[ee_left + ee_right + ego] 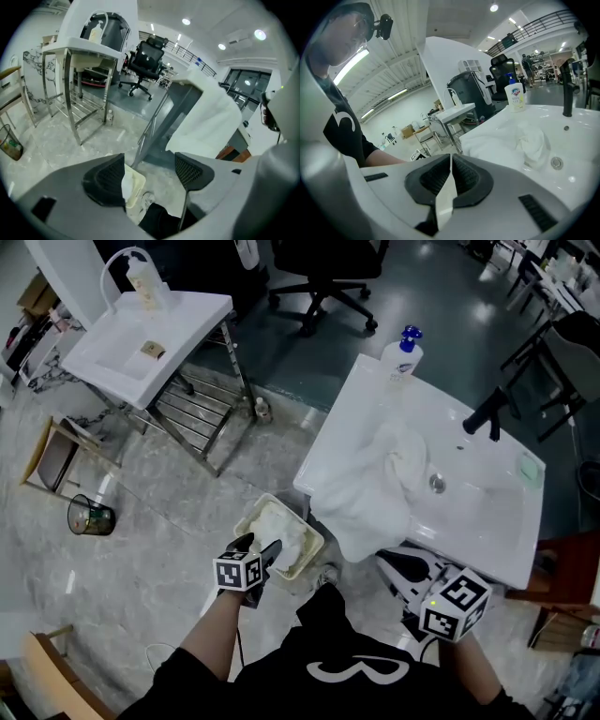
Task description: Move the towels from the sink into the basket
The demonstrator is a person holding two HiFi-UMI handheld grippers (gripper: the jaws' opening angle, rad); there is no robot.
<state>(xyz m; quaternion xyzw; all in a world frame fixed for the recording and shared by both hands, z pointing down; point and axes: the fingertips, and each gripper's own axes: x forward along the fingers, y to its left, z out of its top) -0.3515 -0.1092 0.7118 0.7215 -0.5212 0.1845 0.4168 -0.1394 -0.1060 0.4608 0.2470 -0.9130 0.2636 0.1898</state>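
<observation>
White towel [368, 495] drapes sink [492, 498] rim; basket [246, 515] holds another.

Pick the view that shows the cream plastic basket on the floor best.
Head view: the cream plastic basket is seen from above, most of its rim clear, white towel inside. Left gripper view catches only a corner between the open jaws of the left gripper. Right gripper view does not show it.

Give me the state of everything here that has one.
left gripper: open, empty, over basket.
right gripper: shut on white strip.
basket: on floor, holds white towel.
sink towel: bunched, draped over sink front edge.
soap bottle: upright, on sink corner.
</observation>
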